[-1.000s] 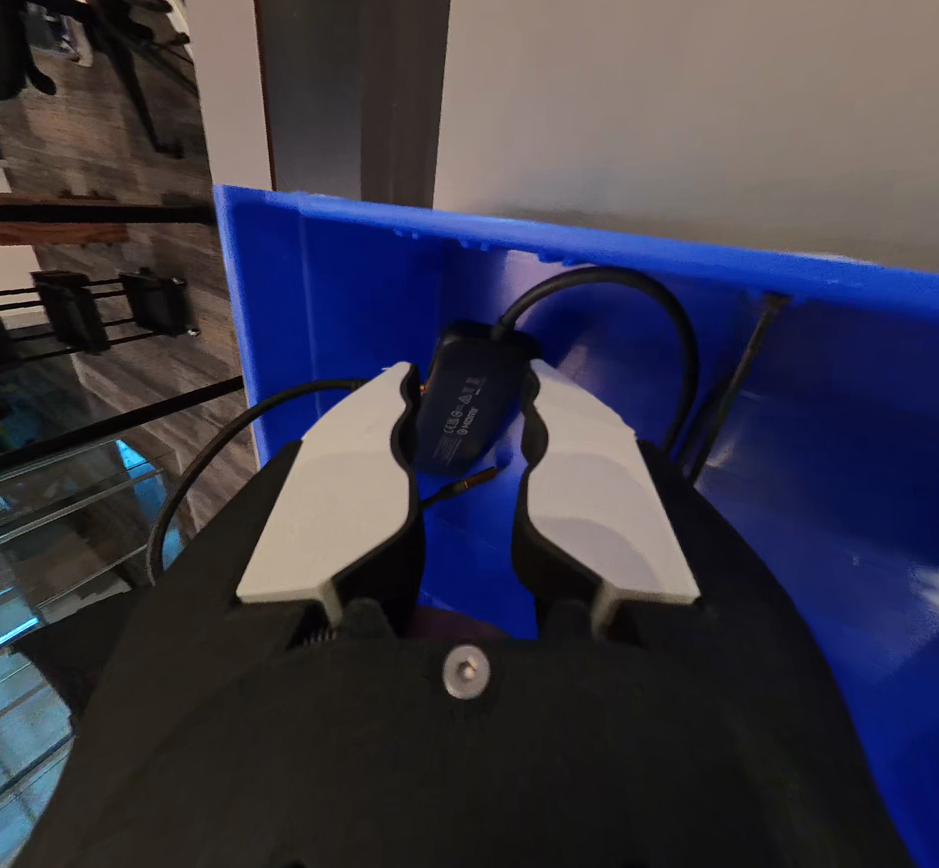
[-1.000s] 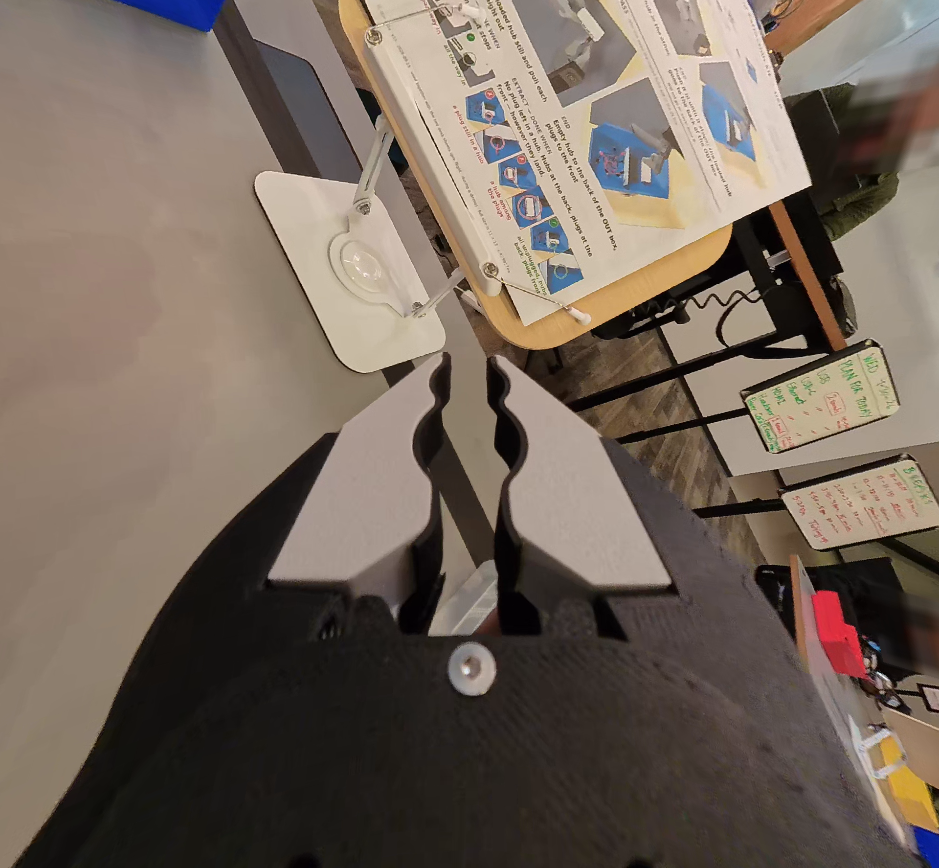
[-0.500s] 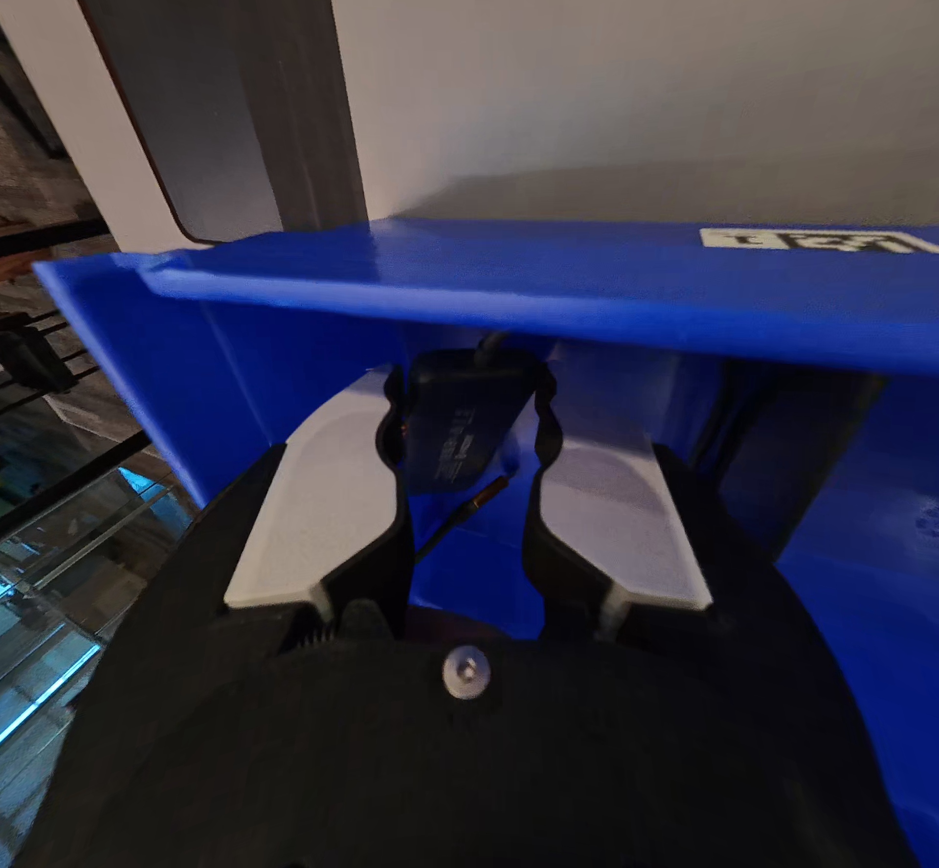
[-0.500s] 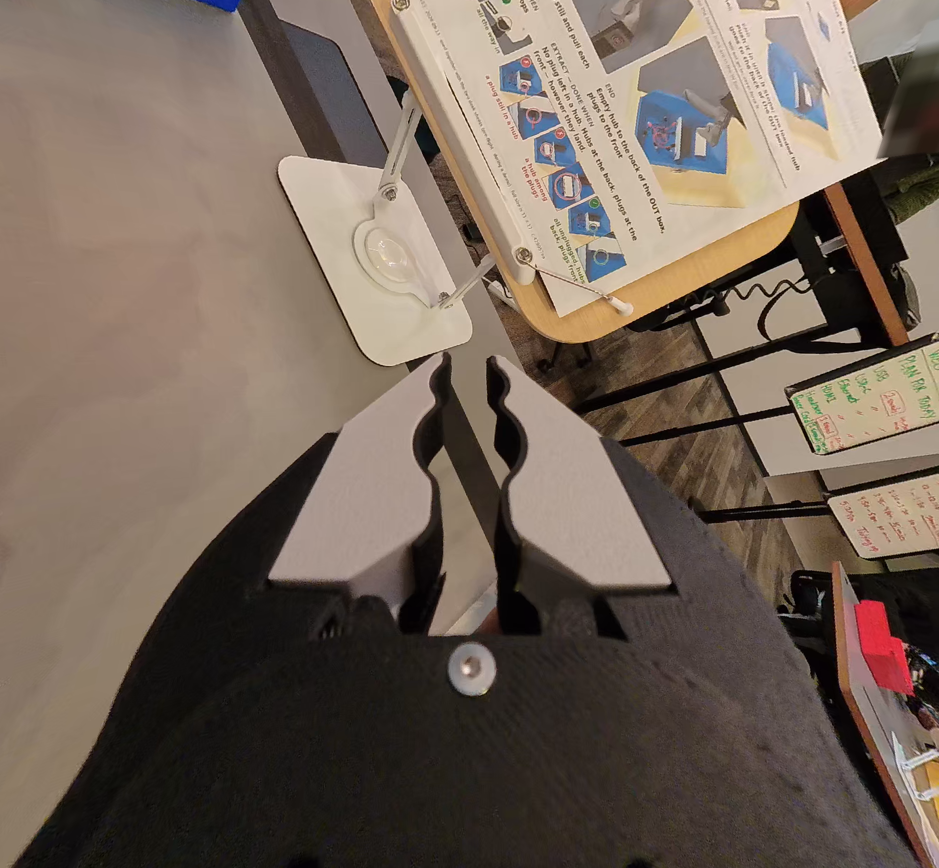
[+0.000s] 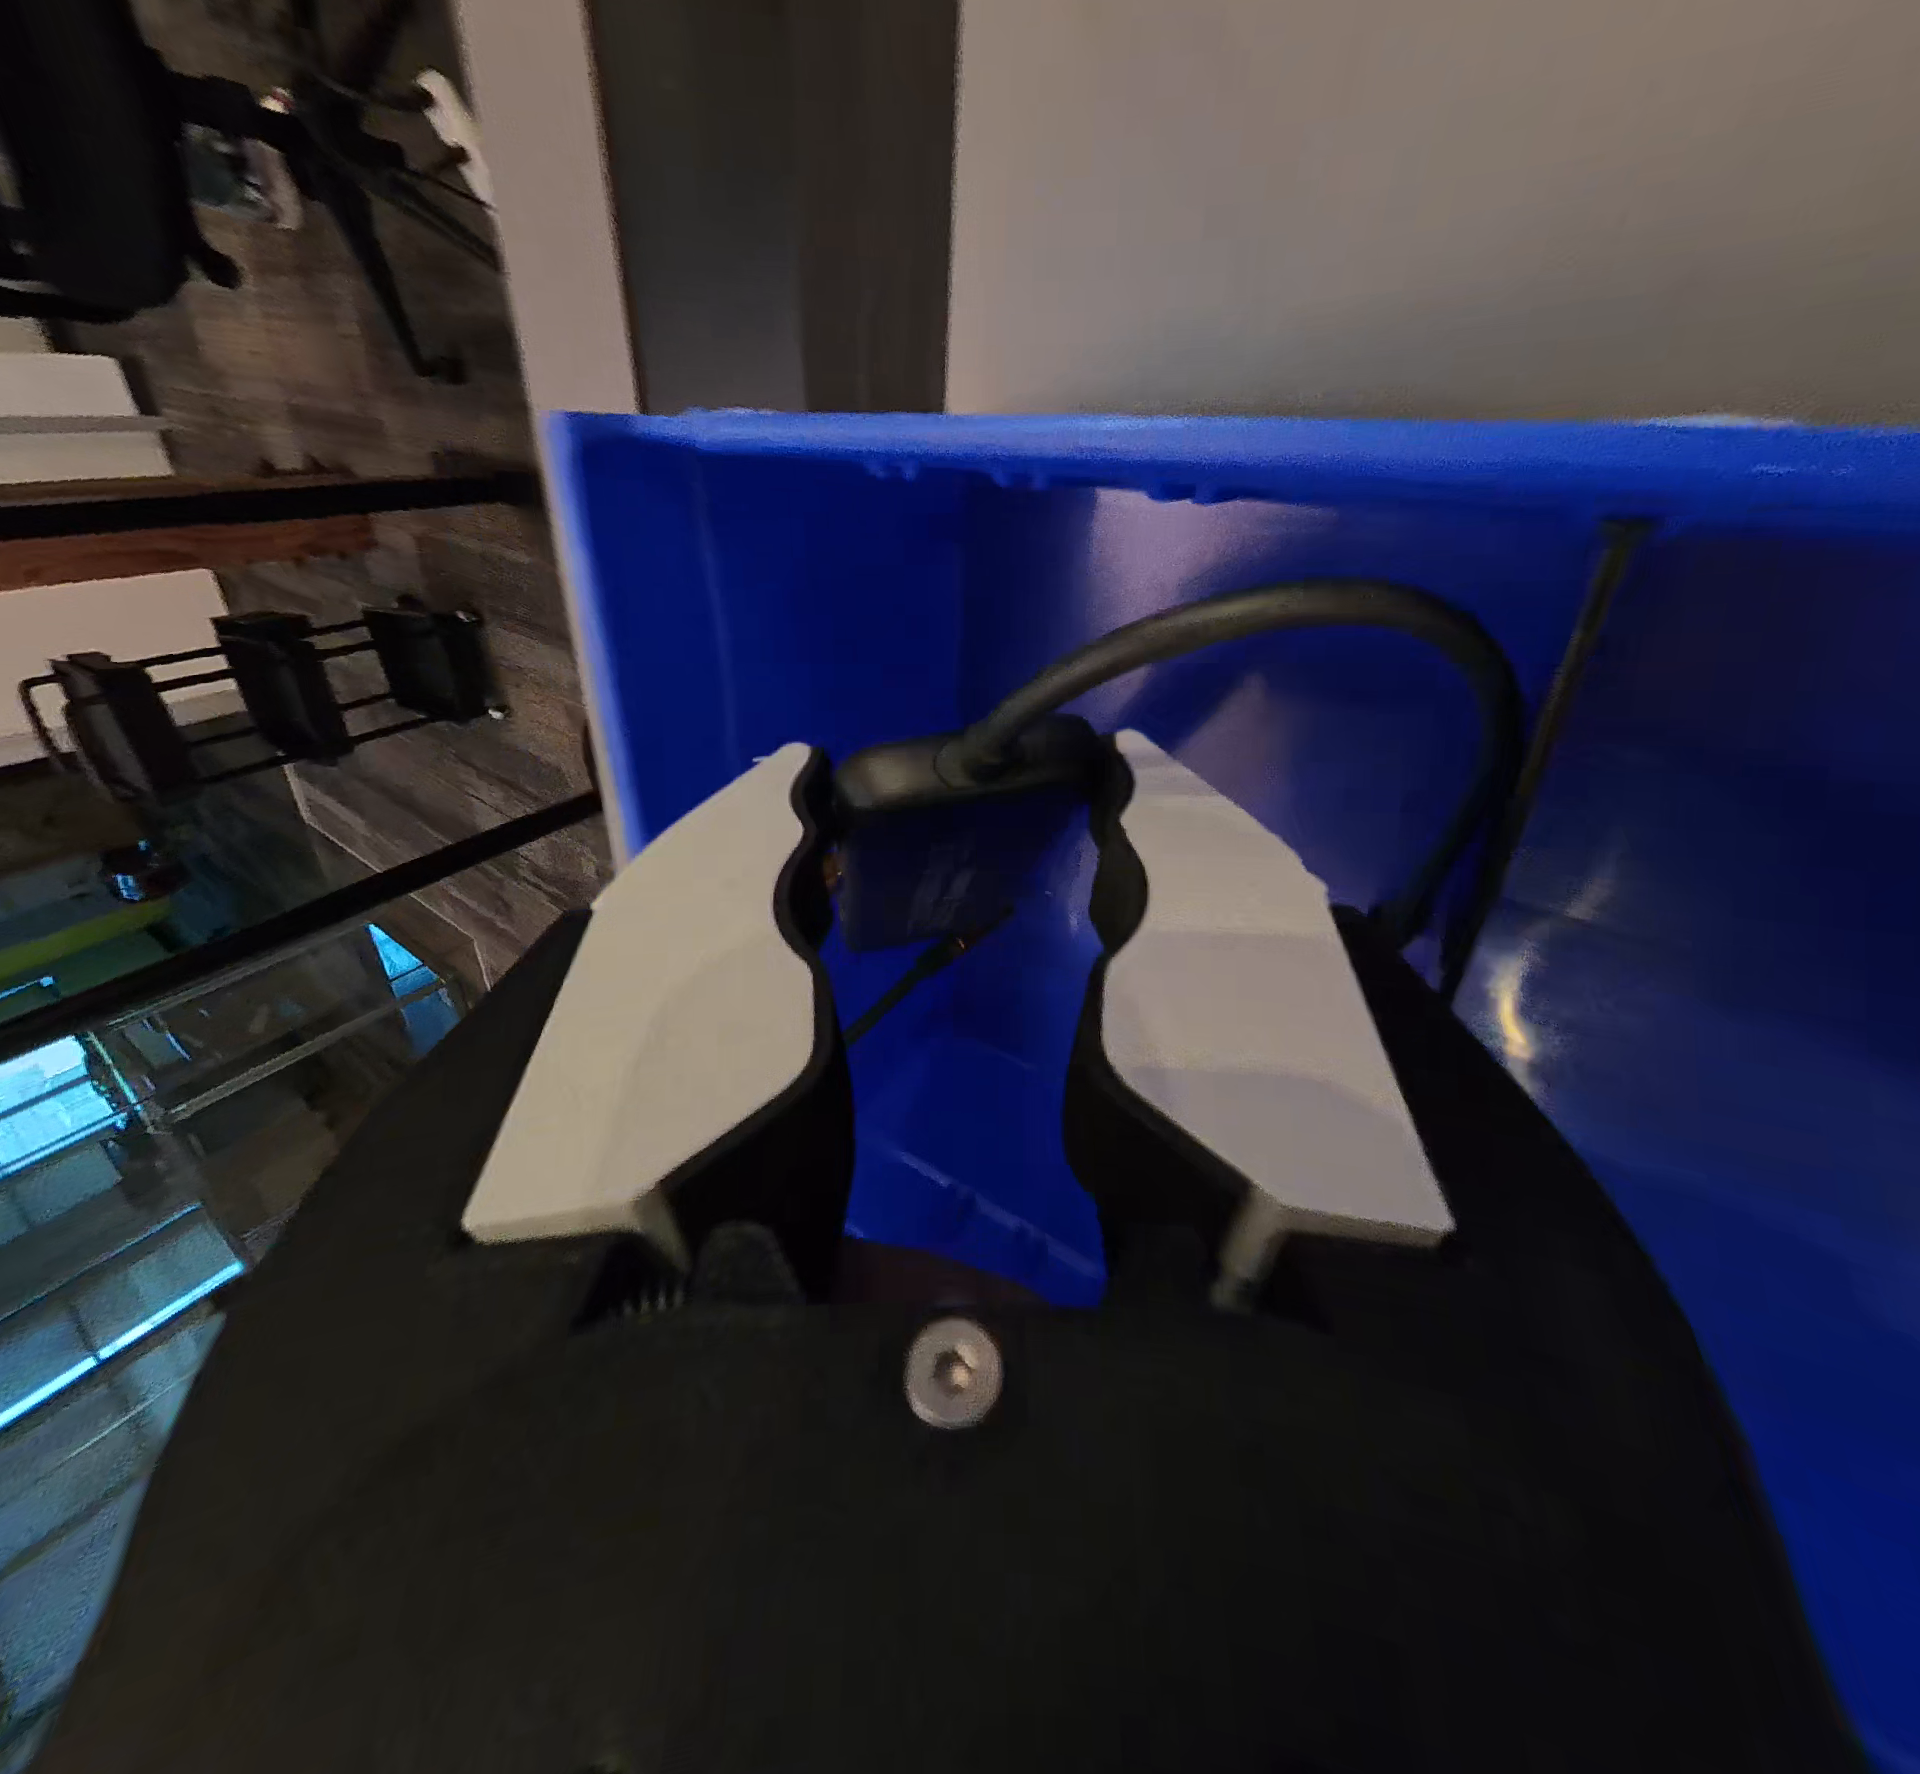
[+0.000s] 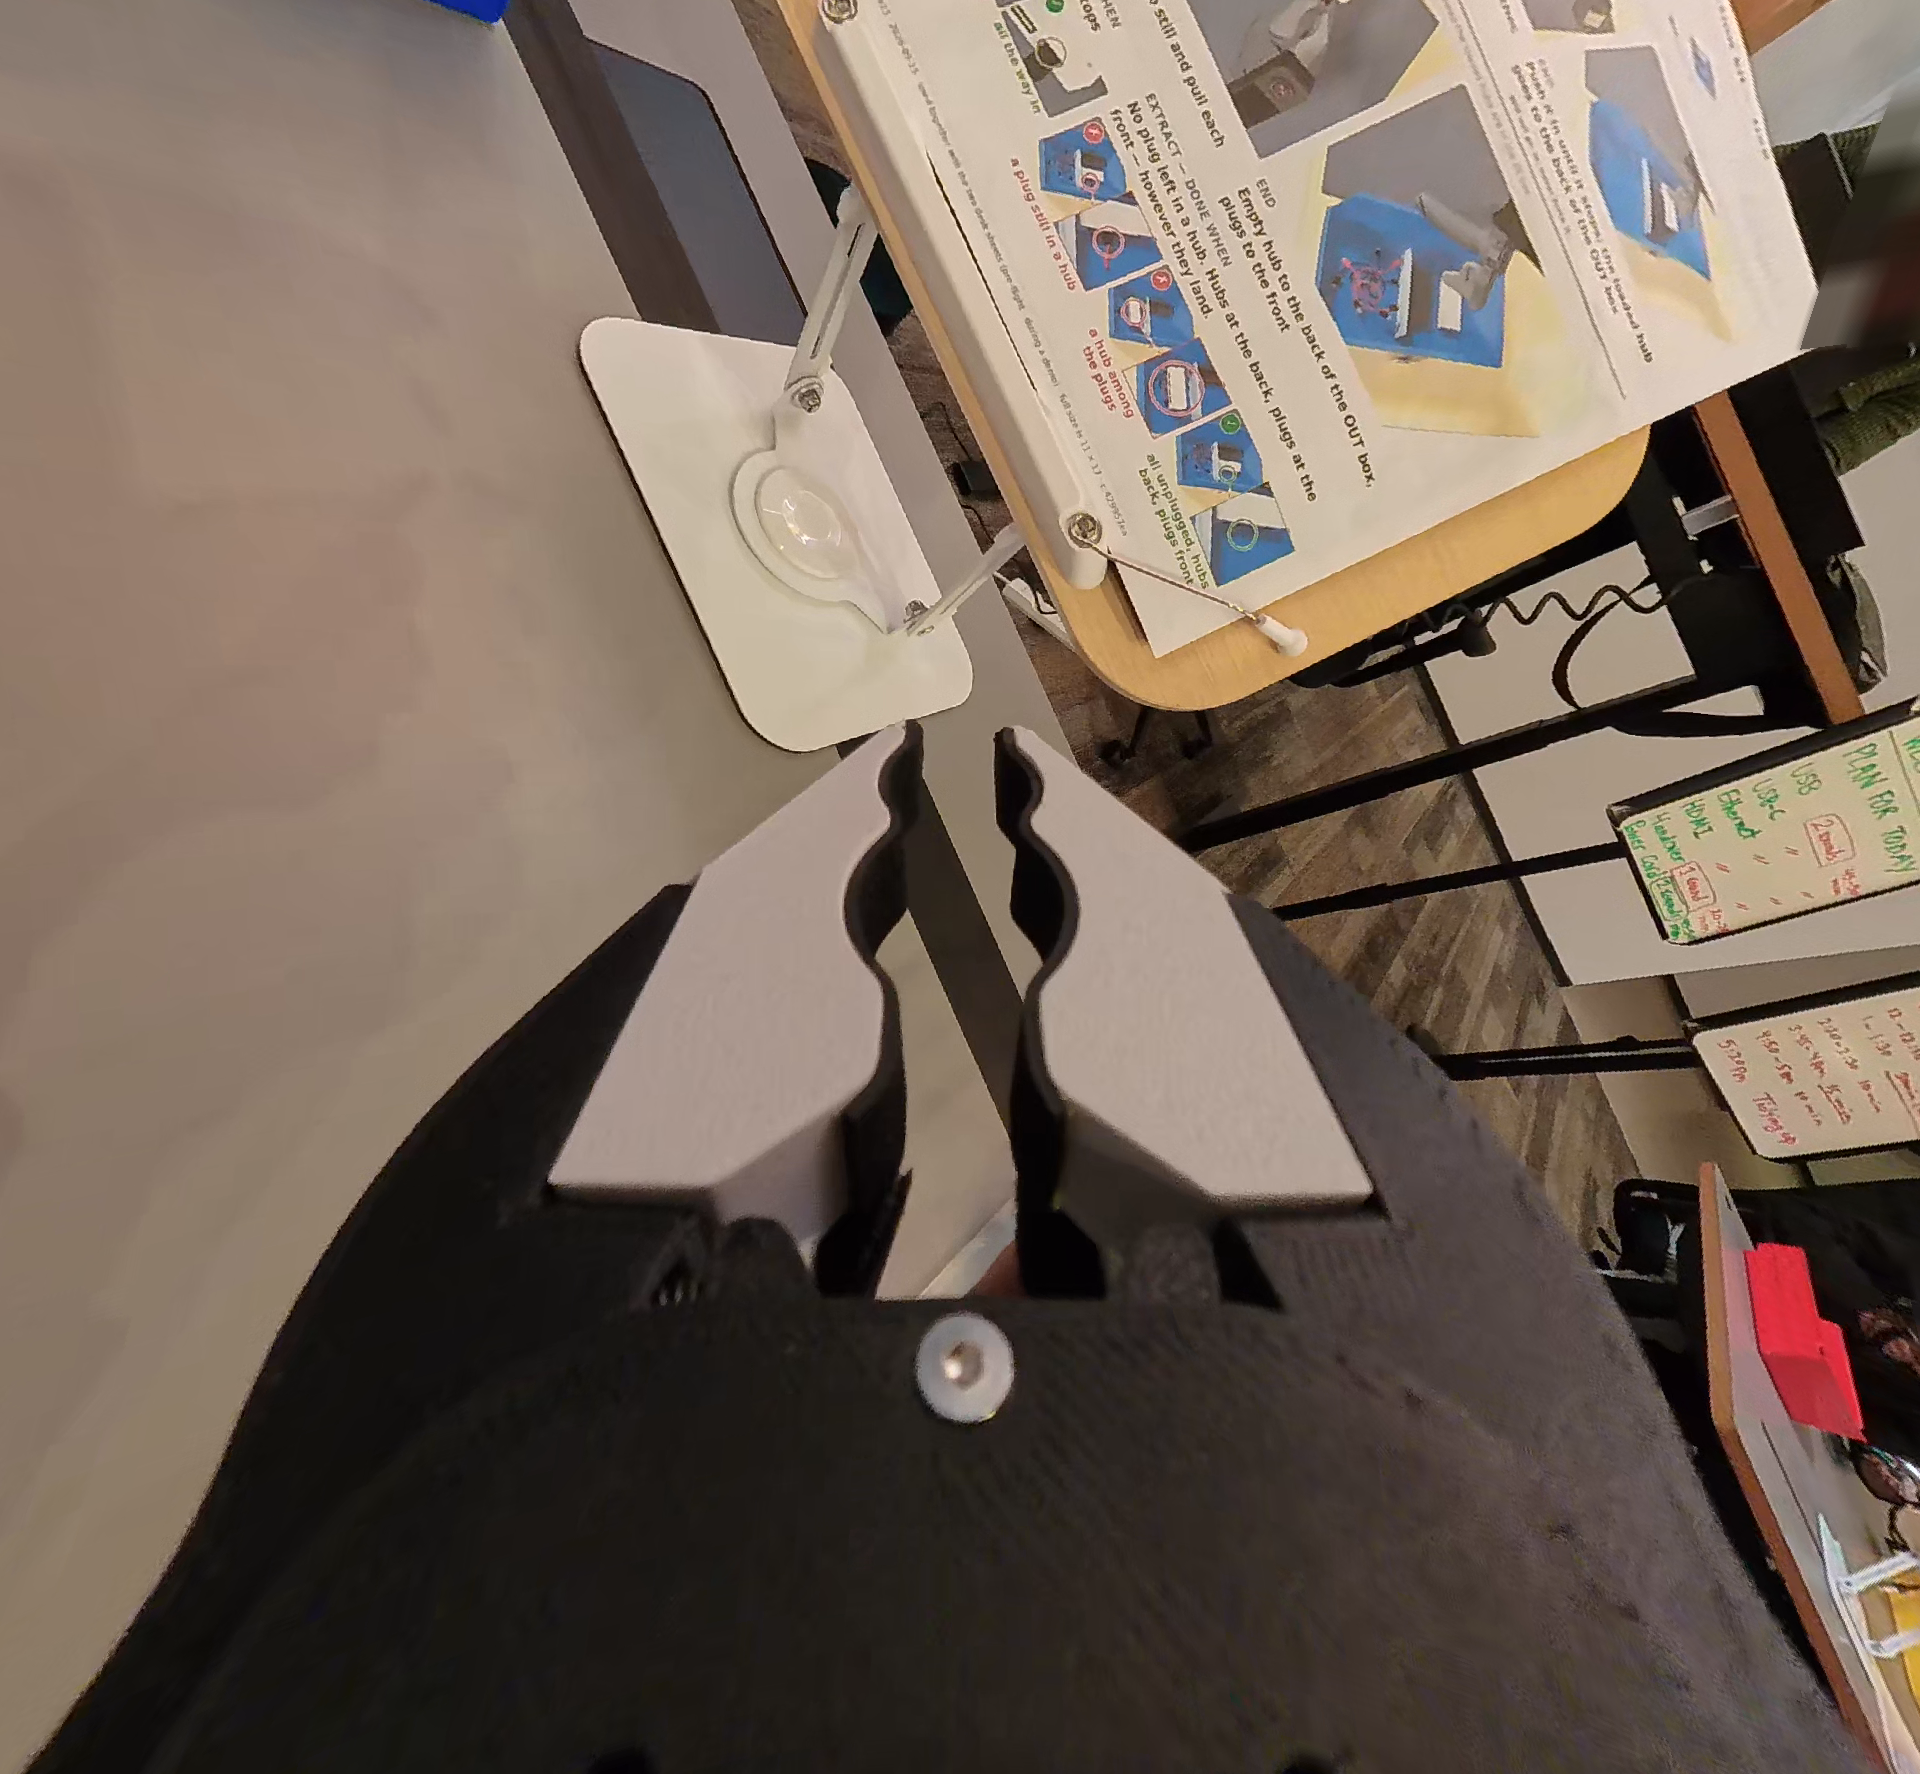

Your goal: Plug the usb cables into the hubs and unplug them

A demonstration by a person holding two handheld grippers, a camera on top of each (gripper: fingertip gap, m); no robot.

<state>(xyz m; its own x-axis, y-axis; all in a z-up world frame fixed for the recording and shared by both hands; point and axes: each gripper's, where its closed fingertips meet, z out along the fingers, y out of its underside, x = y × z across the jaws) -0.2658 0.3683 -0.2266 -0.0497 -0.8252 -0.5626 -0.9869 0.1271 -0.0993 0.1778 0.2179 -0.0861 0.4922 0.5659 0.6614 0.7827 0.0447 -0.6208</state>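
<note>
At the left of the left wrist view, floor and dark furniture are seen beyond the table edge. Right of them, the blue bin [image 5: 1714, 789] is entered from above by the left gripper [image 5: 961, 779], whose tongs are clenched on a small black USB hub [image 5: 935, 877] held at the fingertips. From the hub's far end a thick black cable [image 5: 1351, 623] arches to the right and drops toward the bin wall, beside a thin black upright strip [image 5: 1558, 685]. A thin dark lead hangs below the hub; its end cannot be made out.

In the right wrist view, the grey table [image 6: 260, 581] lies at the left, a white stand base [image 6: 769, 529] near its edge, and a clipped instruction sheet [image 6: 1351, 218] farther right. The right gripper [image 6: 956, 748] is empty, its tongs nearly closed with a narrow gap left.

For the step in hand, judged as carrying the hub within the bin, the grip is best kept firm and the hub level, so that the arched cable is not snagged on the wall.
</note>
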